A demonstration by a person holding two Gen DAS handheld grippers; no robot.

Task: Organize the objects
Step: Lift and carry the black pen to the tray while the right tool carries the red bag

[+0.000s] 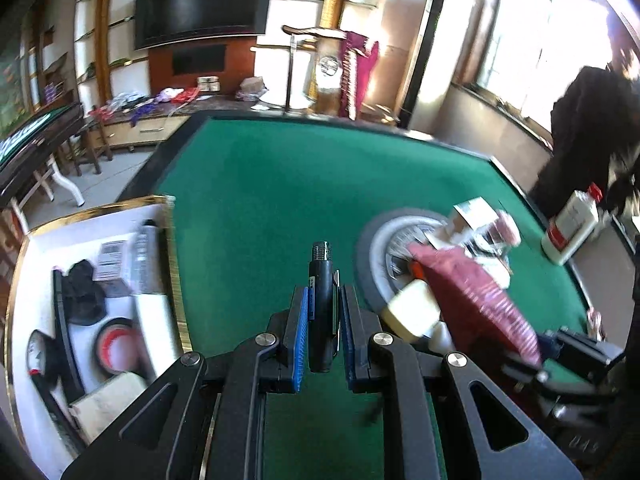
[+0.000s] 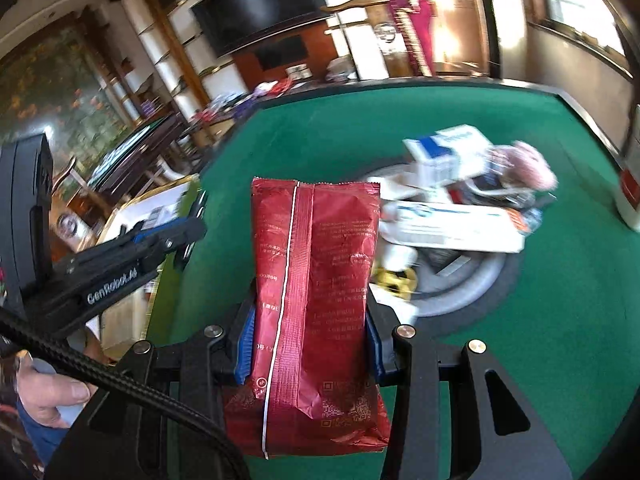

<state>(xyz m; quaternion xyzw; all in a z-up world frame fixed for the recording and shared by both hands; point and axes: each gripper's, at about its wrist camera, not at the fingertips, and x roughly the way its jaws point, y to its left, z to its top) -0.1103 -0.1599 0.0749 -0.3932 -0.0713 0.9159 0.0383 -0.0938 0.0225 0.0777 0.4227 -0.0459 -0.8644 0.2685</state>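
Note:
My left gripper (image 1: 325, 300) is shut on a slim black cylinder with a threaded metal tip (image 1: 322, 280), held over the green felt table (image 1: 280, 184). My right gripper (image 2: 310, 320) is shut on a red snack bag (image 2: 320, 280), which stands upright between the blue pads. The same red bag (image 1: 476, 300) shows at the right of the left wrist view. Behind it lies a round white dish (image 2: 460, 288) heaped with boxes and packets (image 2: 452, 224). The left gripper (image 2: 192, 216) appears at the left of the right wrist view.
A white tray with a gold rim (image 1: 100, 208) sits at the table's left and holds several items. A white bottle with a red cap (image 1: 572, 224) stands near the right edge. A person in dark clothes (image 1: 588, 128) is beyond it. A hand (image 2: 52, 392) grips the left handle.

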